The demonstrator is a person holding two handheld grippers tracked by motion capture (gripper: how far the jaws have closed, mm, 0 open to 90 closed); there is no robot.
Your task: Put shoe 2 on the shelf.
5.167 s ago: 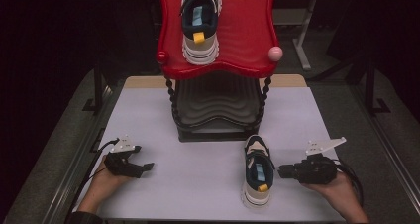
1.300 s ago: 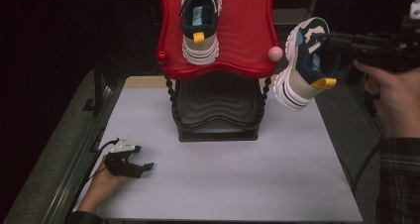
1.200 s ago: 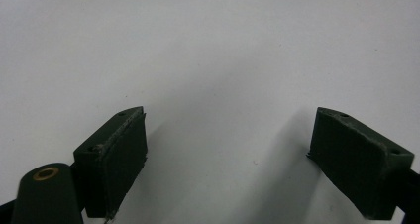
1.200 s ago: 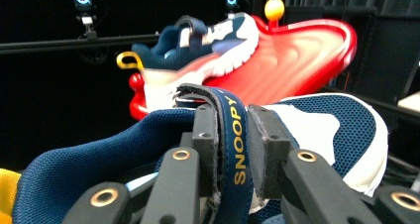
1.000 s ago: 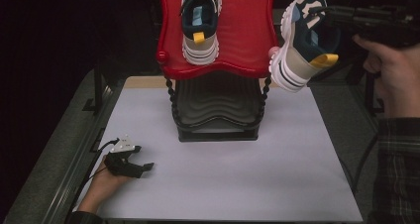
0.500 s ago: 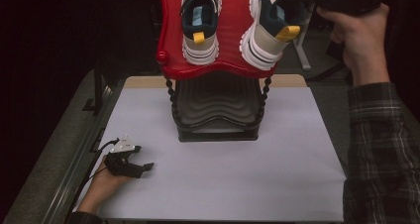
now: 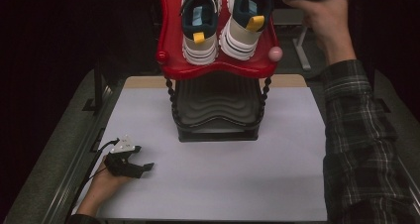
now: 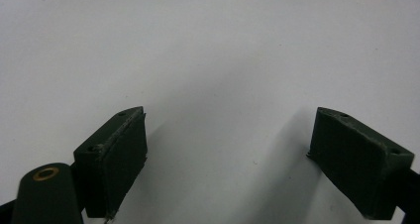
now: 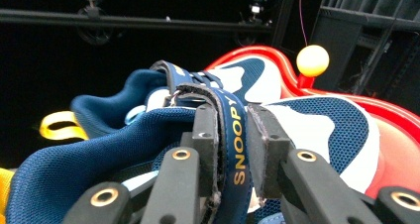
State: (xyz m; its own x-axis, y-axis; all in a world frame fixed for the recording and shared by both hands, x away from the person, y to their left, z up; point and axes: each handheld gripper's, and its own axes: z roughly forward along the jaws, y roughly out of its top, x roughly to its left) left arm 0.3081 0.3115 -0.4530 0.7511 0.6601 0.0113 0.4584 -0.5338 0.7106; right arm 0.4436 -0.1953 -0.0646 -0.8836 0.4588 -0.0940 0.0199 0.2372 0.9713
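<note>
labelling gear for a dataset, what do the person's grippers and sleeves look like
Both grippers are black. The left gripper carries a pale grey three-cornered plate on top and trails a thin black cable. Its jaws end in dark rectangular blocks with small screw holes. The right gripper has black jaw arms with brass-ringed rivets. The right forearm wears a dark plaid sleeve.

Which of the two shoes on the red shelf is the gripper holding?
The right-hand shoe: the right gripper pinches its blue strap; the left-hand shoe stands free.
</note>
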